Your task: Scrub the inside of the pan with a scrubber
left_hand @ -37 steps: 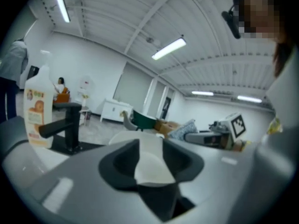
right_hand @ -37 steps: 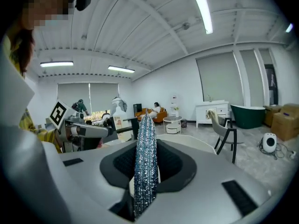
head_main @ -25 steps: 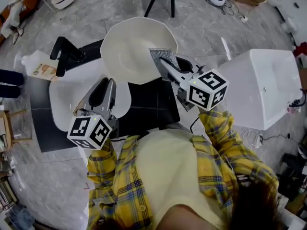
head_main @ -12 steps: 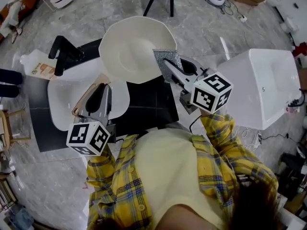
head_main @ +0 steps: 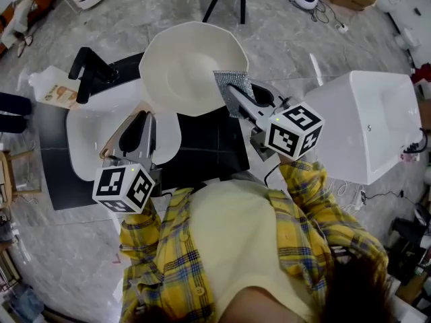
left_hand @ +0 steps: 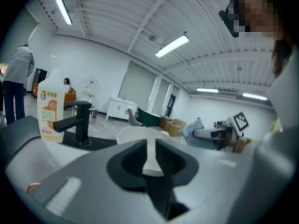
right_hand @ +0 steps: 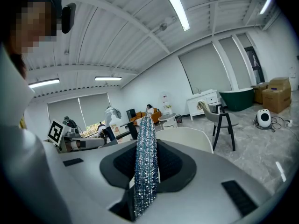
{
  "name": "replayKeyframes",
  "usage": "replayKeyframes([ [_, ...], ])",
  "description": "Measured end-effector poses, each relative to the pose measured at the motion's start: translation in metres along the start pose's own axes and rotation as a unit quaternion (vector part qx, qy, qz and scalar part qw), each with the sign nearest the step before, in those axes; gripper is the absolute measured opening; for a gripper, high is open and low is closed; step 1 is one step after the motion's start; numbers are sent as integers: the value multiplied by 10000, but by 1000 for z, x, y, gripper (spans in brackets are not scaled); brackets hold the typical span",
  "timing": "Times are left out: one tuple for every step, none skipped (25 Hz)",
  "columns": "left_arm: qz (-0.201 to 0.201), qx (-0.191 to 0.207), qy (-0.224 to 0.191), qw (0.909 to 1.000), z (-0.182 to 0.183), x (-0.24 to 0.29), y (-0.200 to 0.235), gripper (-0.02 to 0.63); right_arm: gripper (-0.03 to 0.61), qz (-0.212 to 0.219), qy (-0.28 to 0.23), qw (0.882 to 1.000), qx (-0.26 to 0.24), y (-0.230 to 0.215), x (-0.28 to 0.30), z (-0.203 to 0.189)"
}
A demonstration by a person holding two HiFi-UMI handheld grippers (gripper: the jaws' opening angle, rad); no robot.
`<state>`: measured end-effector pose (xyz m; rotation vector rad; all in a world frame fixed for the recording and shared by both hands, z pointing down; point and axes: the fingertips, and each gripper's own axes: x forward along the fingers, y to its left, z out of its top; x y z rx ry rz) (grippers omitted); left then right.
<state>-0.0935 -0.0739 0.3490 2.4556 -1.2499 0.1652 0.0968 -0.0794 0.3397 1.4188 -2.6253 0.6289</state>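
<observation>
The white pan (head_main: 188,66) hangs tilted over the black counter, its hollow facing up. Its pale handle (head_main: 120,138) runs down to the left into my left gripper (head_main: 147,118). That gripper's jaws have just been closing and now press on the handle. In the left gripper view the handle (left_hand: 150,153) shows as a cream strip between the jaws, with the pan (left_hand: 133,133) beyond. My right gripper (head_main: 236,94) is shut on a silver mesh scrubber (head_main: 232,83), which lies against the pan's right rim. In the right gripper view the scrubber (right_hand: 145,162) stands upright between the jaws.
A black faucet (head_main: 91,76) stands over the white sink basin (head_main: 84,143) on the left, with a soap bottle (head_main: 52,91) behind it. A large white box (head_main: 367,123) fills the right side. The black counter (head_main: 212,150) lies under the pan.
My left gripper's jaws have narrowed onto the pan handle and the cube has sunk slightly. The right gripper and scrubber edged a little to the right along the rim.
</observation>
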Motion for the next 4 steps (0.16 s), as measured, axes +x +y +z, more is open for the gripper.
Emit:
replayKeyframes([
  [-1, 7, 3, 10000, 0, 1, -1, 60, 83, 5, 2, 10000, 8, 0, 0, -1],
  [-1, 10, 10, 10000, 0, 2, -1, 59, 84, 11, 6, 10000, 15, 0, 0, -1],
  [2, 13, 19, 10000, 0, 2, -2, 58, 83, 17, 10, 10000, 23, 0, 0, -1],
  [6, 16, 29, 10000, 0, 3, -2, 59, 83, 24, 14, 10000, 30, 0, -1, -2],
])
